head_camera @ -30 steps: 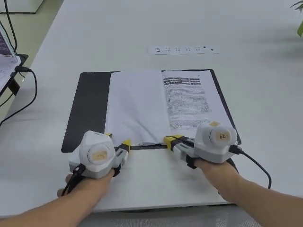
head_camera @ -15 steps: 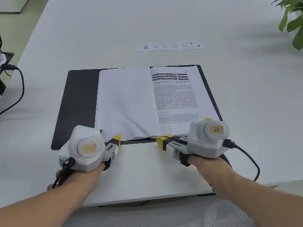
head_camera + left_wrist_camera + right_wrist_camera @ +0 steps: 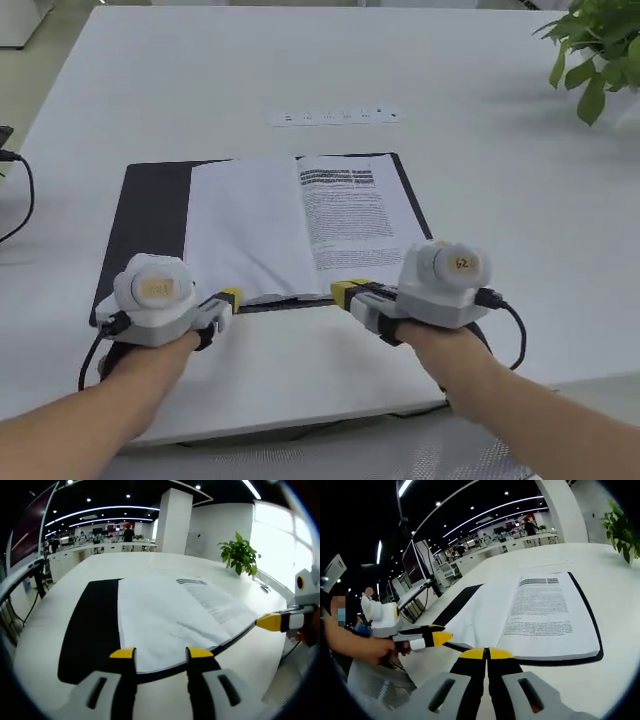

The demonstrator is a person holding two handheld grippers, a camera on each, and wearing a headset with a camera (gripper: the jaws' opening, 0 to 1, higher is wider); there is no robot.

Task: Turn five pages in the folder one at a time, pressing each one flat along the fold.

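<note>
The black folder (image 3: 150, 215) lies open on the white table, with a blank white page (image 3: 245, 225) on the left of the fold and a printed page (image 3: 350, 210) on the right. My left gripper (image 3: 228, 298) sits at the folder's near edge, open, with the blank page's lower edge (image 3: 160, 665) just ahead of its yellow tips (image 3: 123, 653). My right gripper (image 3: 343, 292) rests at the near edge by the bottom of the fold, jaws shut with nothing seen between them. The right gripper view has the printed page (image 3: 545, 610) ahead and the left gripper (image 3: 437, 638) to the left.
A white power strip (image 3: 335, 116) lies beyond the folder. A green plant (image 3: 590, 50) stands at the far right. A black cable (image 3: 18, 210) runs along the left. The table's near edge (image 3: 300, 430) is close below my hands.
The head camera has shifted, so the folder sits lower and more to the left in view. Both grippers keep much the same places at the folder's near edge.
</note>
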